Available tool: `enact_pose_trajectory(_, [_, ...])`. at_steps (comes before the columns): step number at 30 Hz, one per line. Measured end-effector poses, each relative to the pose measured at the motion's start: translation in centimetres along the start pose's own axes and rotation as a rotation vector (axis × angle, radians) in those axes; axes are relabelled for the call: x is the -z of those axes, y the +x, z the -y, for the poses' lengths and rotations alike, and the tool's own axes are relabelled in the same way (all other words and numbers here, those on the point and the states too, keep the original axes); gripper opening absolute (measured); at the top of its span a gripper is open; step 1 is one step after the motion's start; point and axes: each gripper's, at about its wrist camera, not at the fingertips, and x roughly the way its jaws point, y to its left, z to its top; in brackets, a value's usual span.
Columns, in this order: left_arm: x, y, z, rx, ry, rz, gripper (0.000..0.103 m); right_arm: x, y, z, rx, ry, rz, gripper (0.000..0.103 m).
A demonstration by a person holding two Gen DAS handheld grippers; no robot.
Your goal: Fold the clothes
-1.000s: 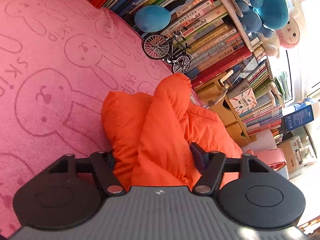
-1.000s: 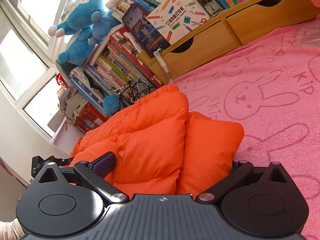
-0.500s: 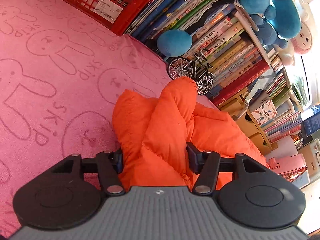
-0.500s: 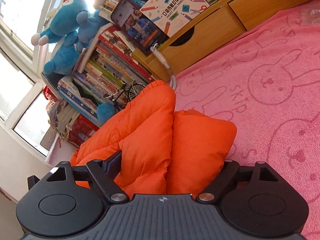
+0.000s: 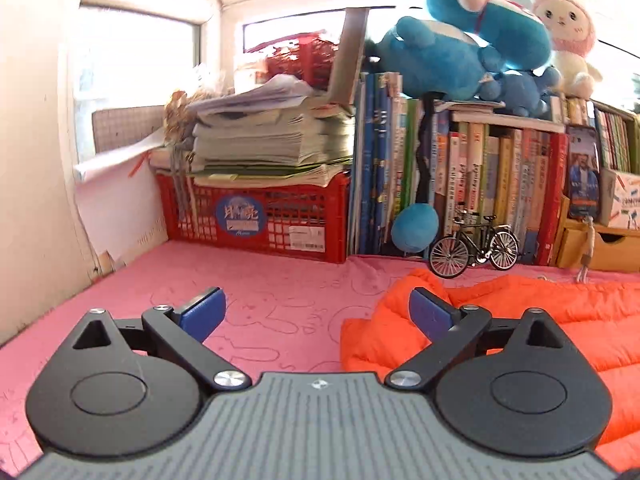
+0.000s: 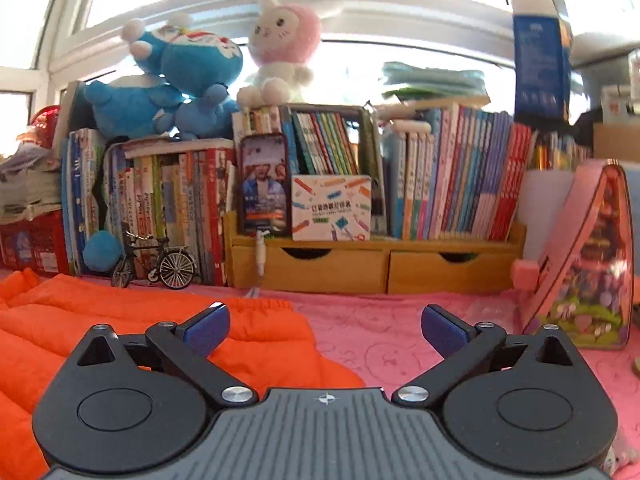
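Note:
An orange puffer jacket (image 5: 540,320) lies folded on the pink rabbit-print cloth (image 5: 280,300), at the right of the left wrist view and at the left of the right wrist view (image 6: 100,320). My left gripper (image 5: 316,312) hovers above the jacket's left end. Its jaws are opening wide and only cloth shows between them. My right gripper (image 6: 326,326) is over the jacket's right end with its jaws opening wide. The jacket's corner lies below its left finger, untouched.
Along the back stand a red crate (image 5: 256,220) under stacked papers, rows of books (image 6: 440,184), a model bicycle (image 5: 474,246), blue plush toys (image 5: 460,44), wooden drawers (image 6: 380,266) and a pink bag (image 6: 588,264) at the right. A wall (image 5: 36,140) bounds the left.
Both grippers let go of the orange jacket, opened, lifted and rolled level. The jacket now lies on the cloth, and the views face the bookshelf instead of looking down.

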Motion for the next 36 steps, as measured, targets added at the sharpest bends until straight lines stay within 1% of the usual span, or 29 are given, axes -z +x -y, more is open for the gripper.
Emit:
enact_pose_trajectory(2, [0.4,0.0,3.5,0.005,0.114,0.008,0.1,-1.0,0.2,-4.6,-0.014,-0.159,0.05,0.103])
enact_pose_trajectory(4, [0.9,0.4,6.6,0.002,0.224,0.006,0.1,-1.5,0.5,-8.3,-0.021,-0.272,0.085,0.103])
enact_pose_trajectory(6, [1.6,1.0,9.6,-0.014,0.339,-0.001,0.1,-1.2,1.2,-10.8,-0.005,-0.347,0.094,0.103])
enact_pose_trajectory(7, [2.0,1.3,10.7,-0.019,0.382,-0.008,0.1,-0.8,1.6,-12.0,-0.005,-0.383,0.085,0.103])
enact_pose_trajectory(8, [2.3,1.6,11.4,-0.017,0.4,-0.019,0.1,-0.1,1.9,-12.7,-0.012,-0.399,0.064,0.103])
enact_pose_trajectory(11, [2.9,2.4,11.6,0.006,0.382,-0.056,0.101,1.7,2.6,-13.7,-0.033,-0.402,-0.001,0.103])
enact_pose_trajectory(14, [3.3,2.8,11.1,0.031,0.362,-0.081,0.103,3.0,2.5,-13.3,-0.05,-0.341,-0.046,0.103])
enact_pose_trajectory(16, [3.0,2.3,10.6,0.047,0.347,-0.099,0.103,3.0,2.2,-12.8,-0.058,-0.299,-0.069,0.103])
enact_pose_trajectory(17, [2.7,1.8,10.1,0.067,0.331,-0.103,0.102,2.9,1.4,-12.5,-0.059,-0.268,-0.067,0.103])
enact_pose_trajectory(18, [2.3,1.2,9.7,0.096,0.314,-0.101,0.102,2.7,0.3,-12.1,-0.075,-0.226,-0.055,0.103])
enact_pose_trajectory(19, [1.8,0.6,9.2,0.142,0.294,-0.096,0.102,2.6,-0.9,-11.7,-0.098,-0.18,-0.042,0.103])
enact_pose_trajectory(20, [1.1,0.1,8.8,0.205,0.273,-0.1,0.102,2.5,-2.2,-11.4,-0.121,-0.134,-0.029,0.103])
enact_pose_trajectory(22, [-0.1,-0.2,8.7,0.319,0.246,-0.146,0.102,2.7,-4.0,-11.1,-0.189,-0.072,-0.034,0.102])
enact_pose_trajectory(24, [-0.3,0.0,9.4,0.389,0.251,-0.194,0.102,3.0,-5.2,-11.1,-0.246,-0.033,-0.05,0.102])
enact_pose_trajectory(25, [-0.2,0.1,9.8,0.398,0.261,-0.204,0.102,3.3,-5.4,-11.3,-0.26,-0.032,-0.063,0.102])
enact_pose_trajectory(28, [1.6,1.0,11.6,0.342,0.305,-0.228,0.103,4.4,-4.7,-12.0,-0.237,-0.063,-0.11,0.102])
enact_pose_trajectory(30, [2.3,1.8,11.5,0.345,0.264,-0.256,0.103,4.9,-3.9,-12.0,-0.233,-0.064,-0.163,0.103])
enact_pose_trajectory(31, [2.5,2.2,11.3,0.351,0.237,-0.27,0.103,5.0,-3.7,-11.8,-0.238,-0.046,-0.171,0.103])
enact_pose_trajectory(34, [2.3,2.5,10.4,0.355,0.178,-0.303,0.103,5.0,-3.6,-10.9,-0.236,-0.001,-0.174,0.103])
enact_pose_trajectory(36, [2.1,2.0,9.7,0.332,0.141,-0.292,0.103,4.8,-3.8,-10.2,-0.209,0.047,-0.15,0.103])
